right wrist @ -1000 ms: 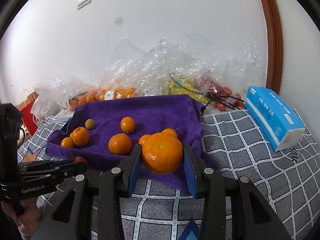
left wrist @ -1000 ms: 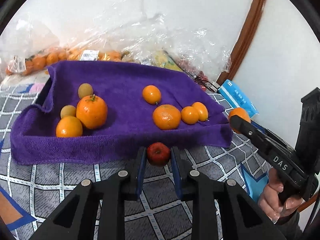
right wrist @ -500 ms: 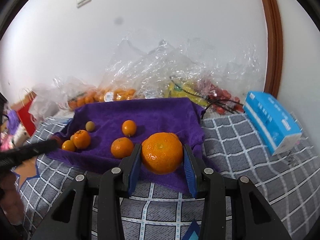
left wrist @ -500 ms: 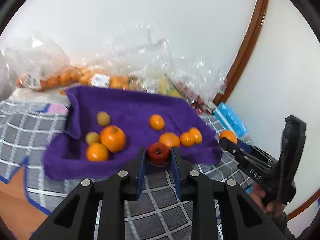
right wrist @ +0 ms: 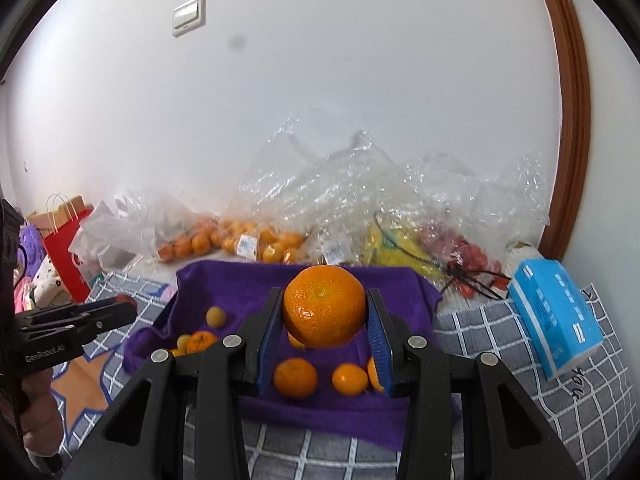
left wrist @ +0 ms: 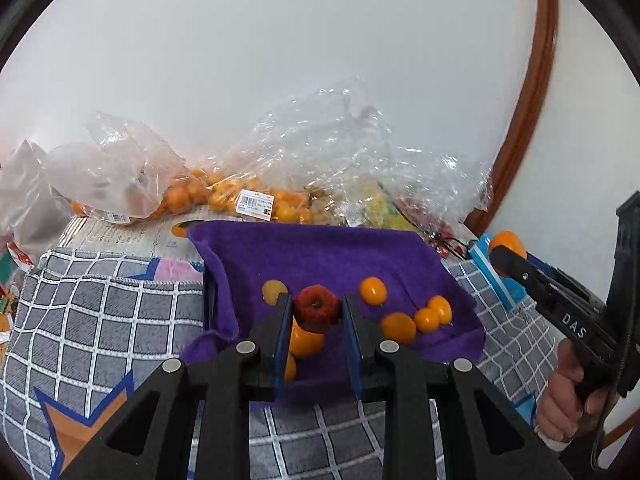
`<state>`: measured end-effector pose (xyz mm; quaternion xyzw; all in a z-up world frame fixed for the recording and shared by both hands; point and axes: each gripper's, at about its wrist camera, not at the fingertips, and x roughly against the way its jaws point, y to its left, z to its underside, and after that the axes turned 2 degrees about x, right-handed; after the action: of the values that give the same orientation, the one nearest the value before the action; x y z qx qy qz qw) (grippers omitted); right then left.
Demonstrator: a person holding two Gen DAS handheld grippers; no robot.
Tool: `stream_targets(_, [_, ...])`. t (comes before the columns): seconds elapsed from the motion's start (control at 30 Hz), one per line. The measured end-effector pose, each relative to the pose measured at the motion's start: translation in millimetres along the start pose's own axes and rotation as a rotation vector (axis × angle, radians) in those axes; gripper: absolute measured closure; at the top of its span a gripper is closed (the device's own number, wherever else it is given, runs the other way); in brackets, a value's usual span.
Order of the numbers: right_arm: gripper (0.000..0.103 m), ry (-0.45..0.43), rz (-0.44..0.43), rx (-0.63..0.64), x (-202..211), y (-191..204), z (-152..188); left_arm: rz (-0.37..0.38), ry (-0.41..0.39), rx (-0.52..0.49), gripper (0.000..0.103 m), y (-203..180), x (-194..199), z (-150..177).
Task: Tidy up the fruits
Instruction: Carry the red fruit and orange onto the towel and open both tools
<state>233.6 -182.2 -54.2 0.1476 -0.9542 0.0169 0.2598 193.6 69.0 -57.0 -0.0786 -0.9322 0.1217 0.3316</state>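
Soft, even daylight fills both views — bright and diffuse, with no hard shadows. The white wall (right wrist: 360, 100) beyond each claw reads slightly washed out and hazy, most so in the left wrist view. The crumpled clear plastic bags (left wrist: 340, 152) behind the purple cloth (left wrist: 320, 256) catch small white glints. Fisheye distortion bends the brown door frame (right wrist: 572, 120) into a curve to the right of the right claw (right wrist: 325, 312), and a dark vignette rings every corner. Fruit near the claws is sharp; the black arms at the bottom edge are soft — a grey smudge (right wrist: 236, 41) sits on the wall.
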Motion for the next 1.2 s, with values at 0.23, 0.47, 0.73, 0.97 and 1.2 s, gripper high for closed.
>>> stream_targets(0.23, [0.063, 0.015, 0.004, -0.067, -27, -15, -6, -0.019, -0.002, 0.028, 0.079, 0, -25, -20])
stream_targets(0.47, [0.063, 0.064, -0.006, -0.124, -50, -39, 8, -0.056, 0.008, 0.038, 0.079, 10, -51, -20])
stream_targets(0.73, [0.063, 0.129, -0.016, -0.112, -77, -47, 29, -0.057, 0.058, 0.072, 0.079, 29, -78, -8])
stream_targets(0.97, [0.063, 0.155, -0.065, -0.122, -95, -44, 40, -0.034, 0.06, 0.099, 0.079, 39, -89, 1])
stream_targets(1.2, [0.063, 0.176, -0.078, -0.106, -108, -36, 49, -0.008, 0.077, 0.125, 0.079, 43, -100, 6])
